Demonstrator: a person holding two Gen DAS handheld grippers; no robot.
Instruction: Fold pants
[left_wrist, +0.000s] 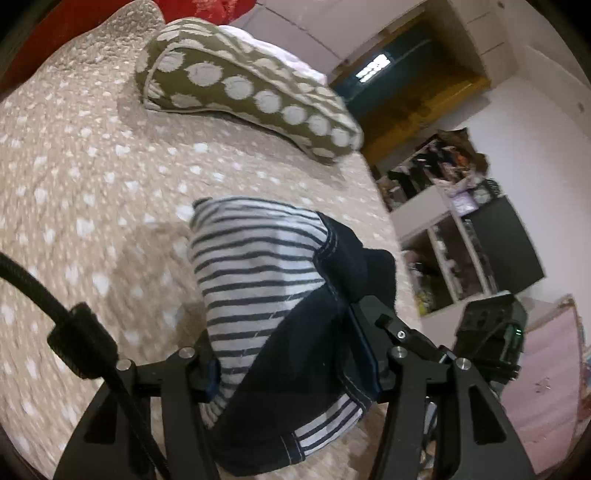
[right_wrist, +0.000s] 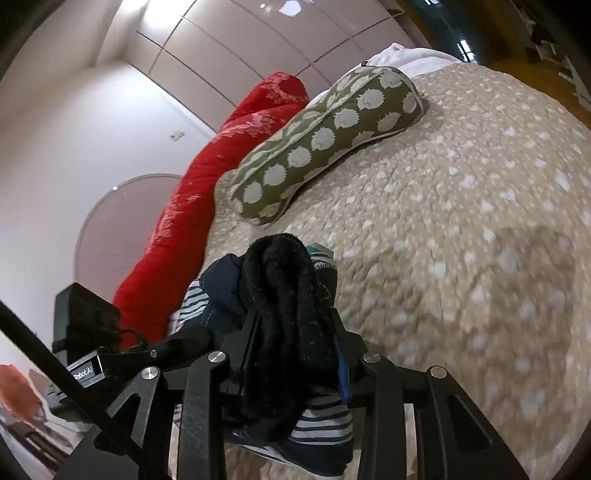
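Observation:
The pants (left_wrist: 280, 325) are dark navy with a white and navy striped lining, bunched up over the beige spotted bedspread (left_wrist: 92, 192). My left gripper (left_wrist: 291, 373) is shut on a thick bundle of the pants, lifted off the bed. In the right wrist view my right gripper (right_wrist: 291, 354) is shut on a dark fleecy part of the pants (right_wrist: 288, 295), with striped lining hanging below. The other gripper's black body (left_wrist: 491, 328) shows at the right of the left wrist view, and again at the lower left of the right wrist view (right_wrist: 88, 325).
An olive pillow with pale dots (left_wrist: 251, 88) lies at the head of the bed, also in the right wrist view (right_wrist: 325, 136). A red rolled duvet (right_wrist: 207, 192) lies beside it. Shelves with clutter (left_wrist: 454, 206) stand past the bed's right edge.

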